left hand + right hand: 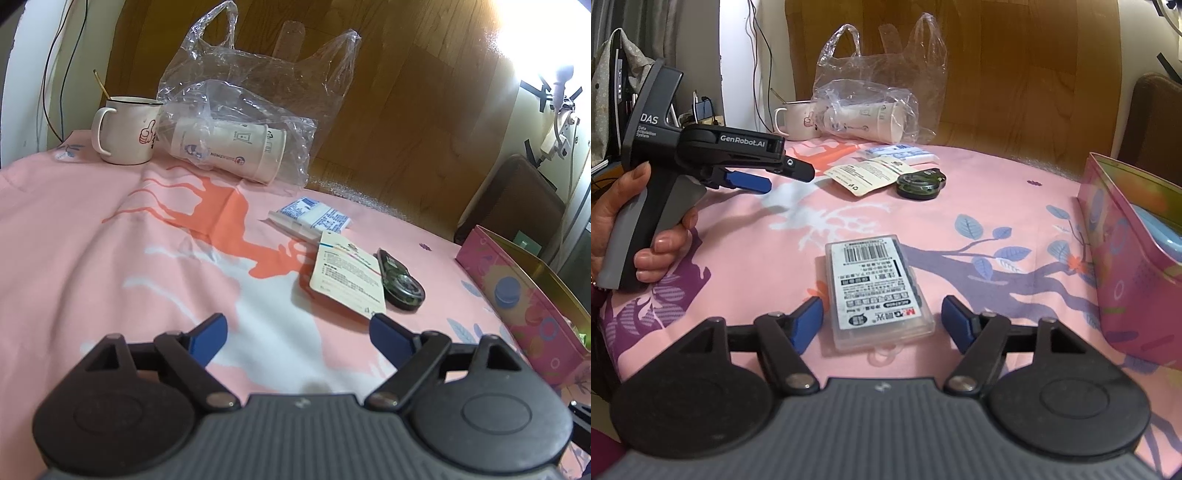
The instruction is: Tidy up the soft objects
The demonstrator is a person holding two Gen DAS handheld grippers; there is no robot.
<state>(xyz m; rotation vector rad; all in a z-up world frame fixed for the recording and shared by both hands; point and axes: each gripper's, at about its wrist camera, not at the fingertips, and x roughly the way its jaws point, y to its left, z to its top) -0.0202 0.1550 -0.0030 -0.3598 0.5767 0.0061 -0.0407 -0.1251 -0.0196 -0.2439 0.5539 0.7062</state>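
Observation:
My left gripper (298, 338) is open and empty, held above the pink cloth. It shows from the side in the right wrist view (764, 181), held by a hand. My right gripper (882, 321) is open, its fingers on either side of a clear plastic case (875, 291) with a barcode label lying on the cloth; they do not touch it. Farther off lie a paper tag (349, 273), a dark green round object (400, 282) and a white-blue packet (314, 216). A clear plastic bag (255, 92) holds a paper cup stack (229, 147).
A white mug (125, 129) with a spoon stands at the back left. A pink floral tin box (1126, 254) stands open at the right, also in the left wrist view (517, 295). A wooden headboard (406, 92) rises behind.

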